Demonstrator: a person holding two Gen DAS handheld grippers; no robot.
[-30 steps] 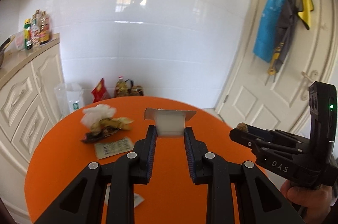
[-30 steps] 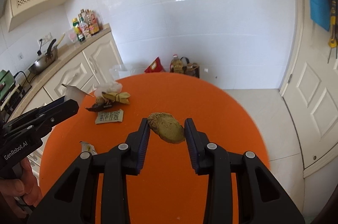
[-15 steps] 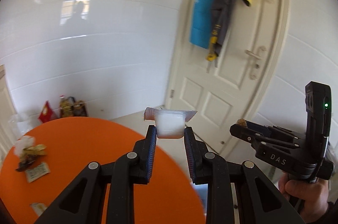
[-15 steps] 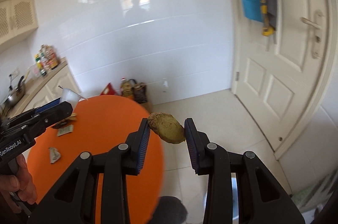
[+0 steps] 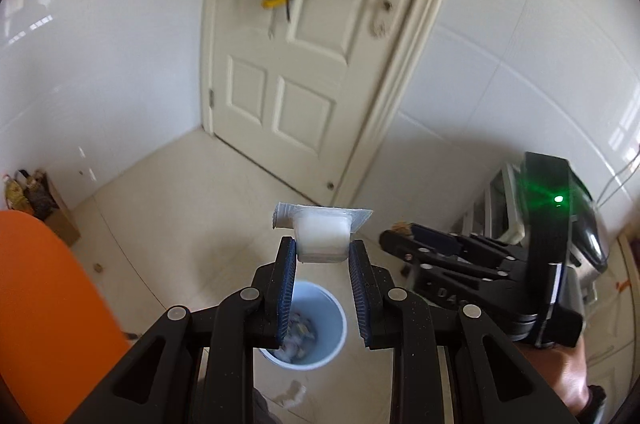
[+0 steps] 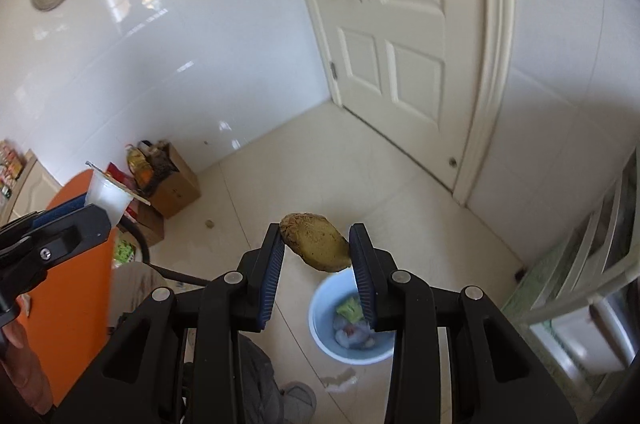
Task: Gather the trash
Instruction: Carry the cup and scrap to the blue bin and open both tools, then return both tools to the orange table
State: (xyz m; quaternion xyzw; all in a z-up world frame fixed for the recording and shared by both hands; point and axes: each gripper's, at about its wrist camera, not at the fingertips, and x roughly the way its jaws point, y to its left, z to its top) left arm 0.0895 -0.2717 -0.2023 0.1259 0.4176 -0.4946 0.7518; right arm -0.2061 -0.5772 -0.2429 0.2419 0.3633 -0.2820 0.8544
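While both grippers are held above the floor, two pieces of trash are carried. One white plastic cup [image 5: 322, 238] with a peeled foil lid is clamped between the fingers of the left gripper [image 5: 322, 256]. One brown peel [image 6: 314, 248] is pinched by the right gripper [image 6: 316, 252]. One pale blue bin [image 6: 320, 308], holding wrappers, is seen on the cream tiled floor [image 6: 320, 160] directly below both. One orange table [image 5: 44, 304] edge is noted at left. One white panelled door [image 5: 304, 64] is set in white-tiled walls.
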